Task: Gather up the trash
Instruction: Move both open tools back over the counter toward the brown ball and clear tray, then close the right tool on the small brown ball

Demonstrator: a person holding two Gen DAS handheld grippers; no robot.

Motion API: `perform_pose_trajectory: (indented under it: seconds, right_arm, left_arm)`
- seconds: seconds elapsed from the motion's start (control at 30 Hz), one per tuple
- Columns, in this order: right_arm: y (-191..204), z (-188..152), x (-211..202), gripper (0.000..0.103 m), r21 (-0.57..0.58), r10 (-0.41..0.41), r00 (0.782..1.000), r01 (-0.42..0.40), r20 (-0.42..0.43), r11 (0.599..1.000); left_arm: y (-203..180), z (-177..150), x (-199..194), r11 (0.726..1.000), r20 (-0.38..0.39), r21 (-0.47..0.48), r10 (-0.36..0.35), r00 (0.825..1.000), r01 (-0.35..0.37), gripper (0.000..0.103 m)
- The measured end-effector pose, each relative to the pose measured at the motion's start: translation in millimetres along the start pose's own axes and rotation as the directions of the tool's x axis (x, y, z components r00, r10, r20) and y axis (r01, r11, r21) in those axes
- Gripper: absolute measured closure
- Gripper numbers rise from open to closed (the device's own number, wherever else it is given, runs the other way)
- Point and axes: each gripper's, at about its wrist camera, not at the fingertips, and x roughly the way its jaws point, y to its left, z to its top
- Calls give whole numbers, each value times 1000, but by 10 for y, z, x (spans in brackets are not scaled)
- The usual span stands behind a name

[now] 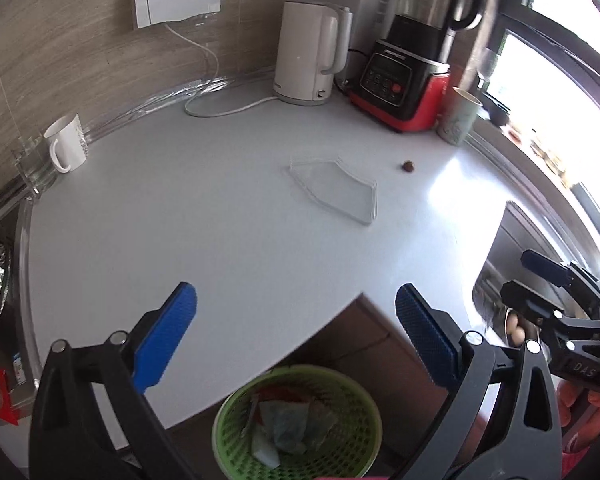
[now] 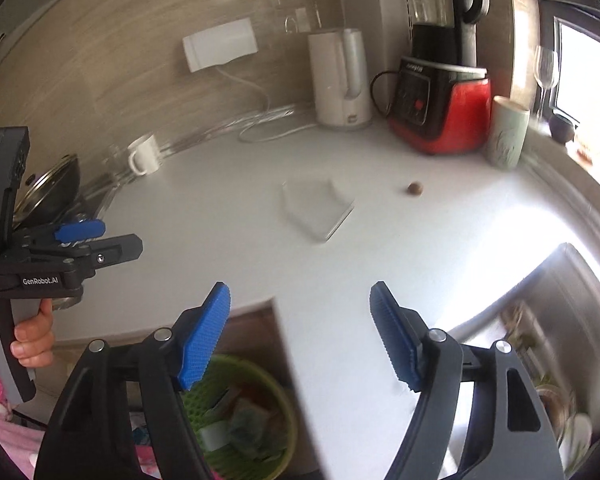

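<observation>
A clear plastic tray (image 1: 334,188) lies on the white counter (image 1: 204,216), and a small brown scrap (image 1: 408,166) lies to its right. Both also show in the right wrist view: the tray (image 2: 316,210) and the scrap (image 2: 414,188). A green bin (image 1: 300,420) holding wrappers stands on the floor below the counter's edge; it also shows in the right wrist view (image 2: 240,420). My left gripper (image 1: 296,316) is open and empty above the bin. My right gripper (image 2: 300,324) is open and empty over the counter's front edge.
A white kettle (image 1: 308,52), a red and black blender (image 1: 412,72), a pale cup (image 1: 458,116) and a white mug (image 1: 66,142) stand along the back wall. A steel sink (image 2: 560,320) is at the right. A pot lid (image 2: 48,192) is at the left.
</observation>
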Motion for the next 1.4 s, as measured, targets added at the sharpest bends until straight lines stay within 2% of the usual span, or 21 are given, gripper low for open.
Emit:
perform_pose_trajectory:
  seconds: [0.1,0.27,0.57,0.7,0.83,1.0,1.2,1.33,1.4]
  right_arm:
    - [-226,188,105,30,-18,-3,1000,4,7,1000]
    - [-596,468,383,28,-43,-3,1000,3,14,999]
    - [-1208,754,1045,28,-52,-7,1000,6,-23,999]
    - [-1383,803,1319,28,-59,-5,999,3,-45,998]
    - [-1544,861,1651,38,-76,17,997,-23,-80,997]
    - [-1709,933,2074,47,-93,44,990,-57,-136,994]
    - [-1755,947,2346,55,-128,48,986,-69,-159,989]
    - [-1762,961,2417,57,-140,55,987,-76,-151,987]
    - [-1756,975,2433,61,-155,51,987,-75,-150,985]
  left_arm:
    - [-111,158,179,999,-8,-27,19,1000,-19,8]
    - [-275,395,585,990,-30,-129,55,998,-58,8]
    - [-533,617,1390,935,-132,-308,142,981,-177,8]
    - [-605,662,1612,915,-157,-330,190,969,-233,8]
    - [-630,682,1754,897,-183,-364,196,964,-251,8]
    - [-695,726,1822,882,-179,-370,240,954,-292,8]
    - [-740,772,1907,890,-181,-325,274,945,-320,8]
    - [-730,807,1971,889,-188,-335,261,947,-311,8]
    - [-733,816,1997,888,-191,-336,262,946,-314,8]
